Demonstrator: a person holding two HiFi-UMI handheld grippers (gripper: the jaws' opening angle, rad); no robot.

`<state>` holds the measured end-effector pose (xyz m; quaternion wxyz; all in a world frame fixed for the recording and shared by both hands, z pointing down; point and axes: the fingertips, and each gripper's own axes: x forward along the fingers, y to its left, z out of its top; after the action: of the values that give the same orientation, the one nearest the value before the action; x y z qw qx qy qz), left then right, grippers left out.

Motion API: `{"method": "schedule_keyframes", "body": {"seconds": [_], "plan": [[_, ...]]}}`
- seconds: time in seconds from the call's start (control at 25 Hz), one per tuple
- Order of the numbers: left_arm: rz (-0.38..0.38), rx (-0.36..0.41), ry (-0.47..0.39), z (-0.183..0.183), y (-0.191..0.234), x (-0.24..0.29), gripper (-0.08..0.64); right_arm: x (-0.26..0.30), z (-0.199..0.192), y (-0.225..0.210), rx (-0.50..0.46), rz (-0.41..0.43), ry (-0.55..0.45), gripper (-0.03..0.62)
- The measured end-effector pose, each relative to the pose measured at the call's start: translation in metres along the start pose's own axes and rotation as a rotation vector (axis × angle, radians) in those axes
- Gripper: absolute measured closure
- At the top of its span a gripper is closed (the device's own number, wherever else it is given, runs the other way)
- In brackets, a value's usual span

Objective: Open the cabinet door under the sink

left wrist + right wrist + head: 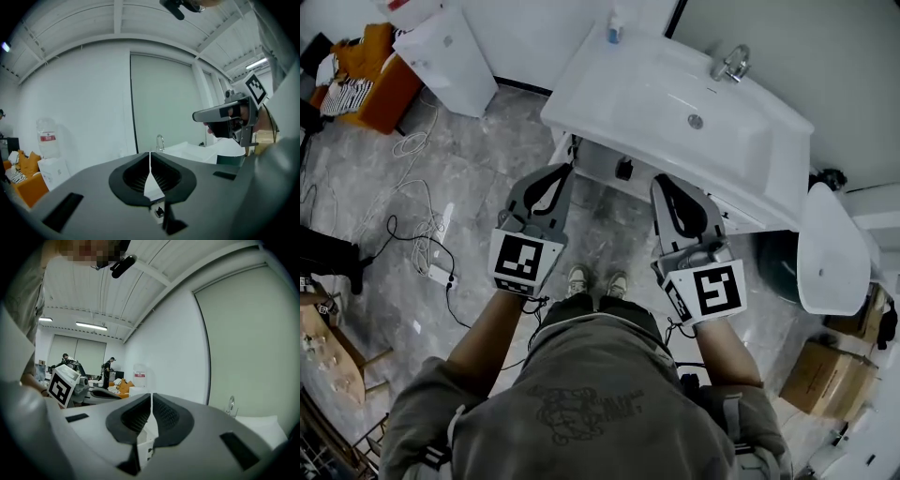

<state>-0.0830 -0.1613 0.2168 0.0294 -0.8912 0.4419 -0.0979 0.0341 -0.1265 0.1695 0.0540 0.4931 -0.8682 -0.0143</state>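
The white sink (656, 89) with its faucet (731, 64) fills the top of the head view. Under its front edge shows a strip of the white cabinet (600, 161) with a small dark part (624, 170); I cannot tell how the door stands. My left gripper (562, 171) and right gripper (662, 182) are held side by side, level, just in front of the sink's edge, touching nothing. In the left gripper view the left gripper (150, 153) is shut and empty. The right gripper (151, 394) is likewise shut on nothing, with the faucet (231, 405) beyond it.
A white box-like unit (450, 56) and an orange seat with clothes (370, 75) stand at the far left. Cables and a power strip (439, 274) lie on the floor. A white rounded fixture (830, 248) and a cardboard box (825, 375) are at right. A bottle (615, 28) stands on the sink.
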Motion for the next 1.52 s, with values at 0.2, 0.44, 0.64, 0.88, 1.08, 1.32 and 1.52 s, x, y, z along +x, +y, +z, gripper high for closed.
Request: {"method": "schedule_keyframes", "body": {"seconds": [0.2, 0.44, 0.64, 0.88, 1.08, 1.32, 1.52], "plan": [[0.003, 0.033, -0.075, 0.038, -0.016, -0.005, 0.537, -0.023, 0.027, -0.011, -0.007, -0.042, -0.051, 0.557], [-0.044, 0.022, -0.136, 0.078, -0.035, -0.02, 0.537, -0.052, 0.055, -0.013, -0.036, -0.079, -0.098, 0.558], [-0.065, 0.035, -0.148, 0.097, -0.044, -0.026, 0.537, -0.078, 0.083, -0.011, -0.08, -0.116, -0.15, 0.557], [-0.089, 0.042, -0.171, 0.108, -0.057, -0.028, 0.537, -0.089, 0.093, -0.01, -0.11, -0.163, -0.159, 0.558], [-0.11, 0.039, -0.162, 0.11, -0.066, -0.026, 0.537, -0.097, 0.089, -0.019, -0.093, -0.176, -0.154, 0.558], [-0.118, 0.065, -0.154, 0.113, -0.071, -0.022, 0.537, -0.103, 0.087, -0.023, -0.093, -0.167, -0.157, 0.558], [-0.11, 0.083, -0.168, 0.115, -0.072, -0.022, 0.535, -0.1, 0.085, -0.022, -0.07, -0.16, -0.143, 0.558]]}}
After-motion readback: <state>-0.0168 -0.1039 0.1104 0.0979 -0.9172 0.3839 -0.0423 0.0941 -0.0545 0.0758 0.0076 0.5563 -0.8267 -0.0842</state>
